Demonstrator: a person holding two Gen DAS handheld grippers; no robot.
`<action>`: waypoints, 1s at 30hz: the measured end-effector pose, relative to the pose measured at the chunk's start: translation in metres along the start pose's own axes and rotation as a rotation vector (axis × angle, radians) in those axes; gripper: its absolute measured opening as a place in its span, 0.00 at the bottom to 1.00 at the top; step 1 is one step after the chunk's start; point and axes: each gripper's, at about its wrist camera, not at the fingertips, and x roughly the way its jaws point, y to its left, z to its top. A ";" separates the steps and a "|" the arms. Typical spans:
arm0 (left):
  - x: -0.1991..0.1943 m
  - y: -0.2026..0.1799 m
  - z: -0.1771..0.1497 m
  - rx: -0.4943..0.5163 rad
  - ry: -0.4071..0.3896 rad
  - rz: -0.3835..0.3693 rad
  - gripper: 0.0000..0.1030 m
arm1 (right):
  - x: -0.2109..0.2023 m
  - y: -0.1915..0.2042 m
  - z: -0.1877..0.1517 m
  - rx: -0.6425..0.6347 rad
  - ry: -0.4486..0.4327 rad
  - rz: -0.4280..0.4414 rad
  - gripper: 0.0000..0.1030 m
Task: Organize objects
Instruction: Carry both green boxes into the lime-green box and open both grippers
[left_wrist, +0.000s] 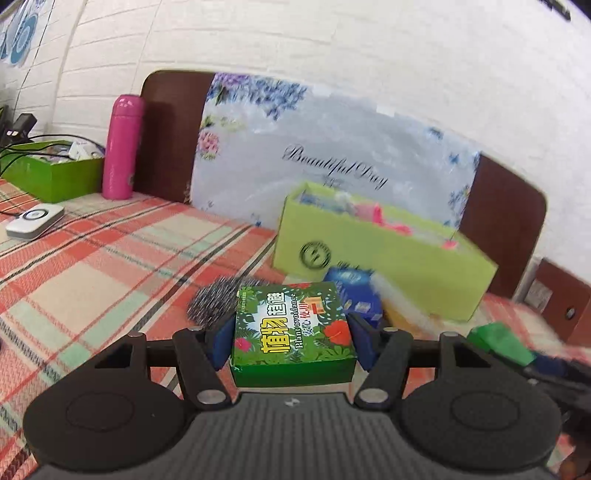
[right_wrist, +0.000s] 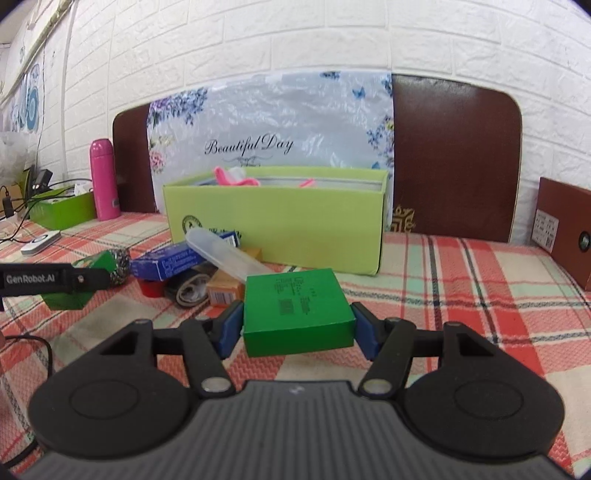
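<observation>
Two grippers, each w/ jaws clamped on a small box: left gripper (left_wrist: 291, 334) gripped the leafy printed box (left_wrist: 293, 330), right gripper (right_wrist: 297, 325) the plain green box (right_wrist: 297, 312), both just above the plaid cloth (right_wrist: 461, 280). Risk: box could snag the clutter (right_wrist: 199, 266) or the tall front wall of the lime bin (right_wrist: 273, 225) beyond, since both grippers pointed slightly down, low.

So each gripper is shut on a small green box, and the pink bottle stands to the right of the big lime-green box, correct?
One thing is wrong: the pink bottle stands to the left of the lime-green box, as the right wrist view shows. The left gripper and the right gripper are each shut on a small green box.
</observation>
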 end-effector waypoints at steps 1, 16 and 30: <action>-0.002 -0.003 0.006 -0.003 -0.017 -0.015 0.64 | -0.002 0.000 0.001 0.004 -0.011 -0.004 0.59; 0.055 -0.071 0.113 0.069 -0.077 -0.189 0.65 | 0.013 -0.013 0.098 0.050 -0.222 -0.061 0.60; 0.161 -0.060 0.097 0.051 0.011 -0.223 0.76 | 0.131 -0.014 0.079 -0.070 -0.205 -0.210 0.92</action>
